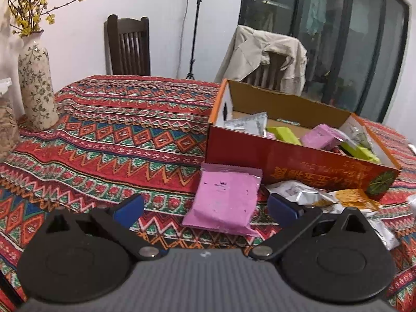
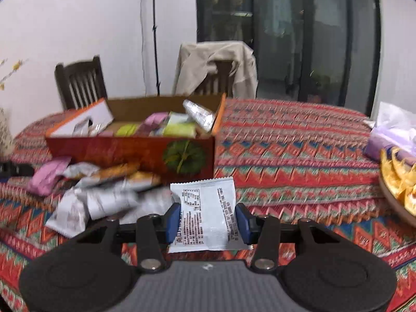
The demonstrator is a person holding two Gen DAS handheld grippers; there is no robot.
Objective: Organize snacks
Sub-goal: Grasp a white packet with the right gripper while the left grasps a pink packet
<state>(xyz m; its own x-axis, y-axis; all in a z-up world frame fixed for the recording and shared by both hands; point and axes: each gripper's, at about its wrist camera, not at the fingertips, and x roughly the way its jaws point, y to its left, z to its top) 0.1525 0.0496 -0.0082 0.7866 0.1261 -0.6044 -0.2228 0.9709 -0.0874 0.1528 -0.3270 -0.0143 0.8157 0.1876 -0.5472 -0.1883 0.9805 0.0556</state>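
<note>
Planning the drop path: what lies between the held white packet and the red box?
Only bare patterned tablecloth separates the white packet from the red box, in the right wrist view.

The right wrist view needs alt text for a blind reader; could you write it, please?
The right gripper holds a white snack packet between its blue pads, above a patterned tablecloth. Behind it stands an open red box of snacks, loose packets piled before it.

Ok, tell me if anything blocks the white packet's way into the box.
Nothing visible does. The right tongs hold the white packet just before the box, whose top is open; only its near wall must be cleared.
</note>
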